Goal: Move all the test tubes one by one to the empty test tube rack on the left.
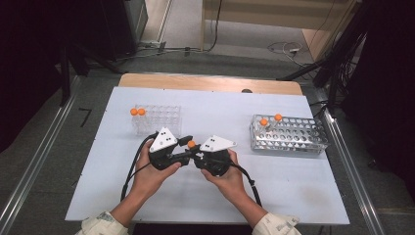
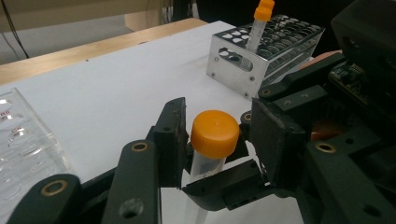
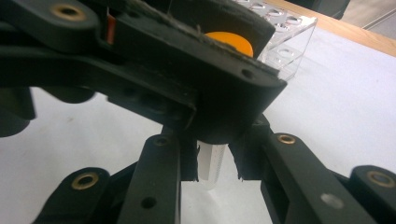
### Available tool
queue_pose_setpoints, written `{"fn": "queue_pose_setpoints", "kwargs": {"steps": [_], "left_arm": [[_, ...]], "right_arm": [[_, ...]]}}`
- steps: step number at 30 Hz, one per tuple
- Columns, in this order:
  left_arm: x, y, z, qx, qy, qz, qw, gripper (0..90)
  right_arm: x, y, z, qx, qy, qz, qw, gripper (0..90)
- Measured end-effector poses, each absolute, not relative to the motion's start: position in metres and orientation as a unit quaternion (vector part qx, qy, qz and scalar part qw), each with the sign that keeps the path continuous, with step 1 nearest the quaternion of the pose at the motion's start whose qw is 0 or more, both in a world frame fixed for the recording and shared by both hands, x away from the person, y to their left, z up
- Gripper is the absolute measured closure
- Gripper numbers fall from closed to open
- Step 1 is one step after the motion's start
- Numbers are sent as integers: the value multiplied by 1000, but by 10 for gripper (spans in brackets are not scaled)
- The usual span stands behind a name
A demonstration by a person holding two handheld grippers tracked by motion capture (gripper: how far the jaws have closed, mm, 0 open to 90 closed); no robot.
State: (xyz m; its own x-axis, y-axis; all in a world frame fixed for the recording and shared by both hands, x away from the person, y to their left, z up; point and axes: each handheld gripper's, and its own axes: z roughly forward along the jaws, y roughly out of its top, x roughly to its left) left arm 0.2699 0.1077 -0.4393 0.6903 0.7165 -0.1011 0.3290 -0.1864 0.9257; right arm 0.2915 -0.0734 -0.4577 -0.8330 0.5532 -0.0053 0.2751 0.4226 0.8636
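Toward the back left of the white table top (image 1: 293, 196), a clear plastic tube rack (image 1: 159, 119) holding two orange-capped tubes (image 1: 137, 112) at its left end, the other wells bare as far as can be seen. Near the right edge, a perforated metal tube rack (image 1: 293, 137) with two more orange-capped tubes (image 1: 271, 120) standing in its back left part, one of them leaning. Between the racks, toward the front middle of the table top and lifted off it, a clear plastic tube with an orange screw cap (image 2: 215, 134), caught between both tools. Long axis close to upright in the left gripper view, cap up, tapered end down. Right gripper (image 3: 212, 163) clamped on the tube's clear body, jaws tight against it. Left gripper (image 2: 212, 140) around the orange cap, jaws drawn most of the way in; left jaw against the cap, right jaw close beside it, contact there not clear. Tip of the tube cut off at the bottom edge of the left gripper view; cap mostly hidden behind the left gripper's black jaw in the right gripper view. From the high view, only an orange dot between the two grey three-cornered plates (image 1: 164, 138), tube body lost among the black links.
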Motion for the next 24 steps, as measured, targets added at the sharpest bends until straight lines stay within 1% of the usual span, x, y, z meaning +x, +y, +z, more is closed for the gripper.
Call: {"fn": "queue_pose_setpoints", "kwargs": {"steps": [2, 8, 17, 18, 21, 24], "left_arm": [[270, 108, -439, 748, 348, 182, 535, 629], [269, 108, -439, 750, 347, 178, 535, 696], [270, 109, -438, 746, 350, 172, 540, 704], [270, 109, -438, 745, 350, 173, 541, 704], [271, 110, -437, 742, 354, 176, 542, 705], [272, 114, -435, 738, 358, 176, 545, 705]], "right_arm": [[291, -74, -457, 249, 831, 476, 145, 716], [291, -73, -458, 250, 830, 476, 145, 715], [291, -73, -457, 251, 829, 479, 147, 696], [291, -73, -457, 250, 828, 480, 146, 683], [290, -75, -455, 253, 826, 484, 143, 605], [289, -76, -454, 260, 823, 483, 147, 485]]}}
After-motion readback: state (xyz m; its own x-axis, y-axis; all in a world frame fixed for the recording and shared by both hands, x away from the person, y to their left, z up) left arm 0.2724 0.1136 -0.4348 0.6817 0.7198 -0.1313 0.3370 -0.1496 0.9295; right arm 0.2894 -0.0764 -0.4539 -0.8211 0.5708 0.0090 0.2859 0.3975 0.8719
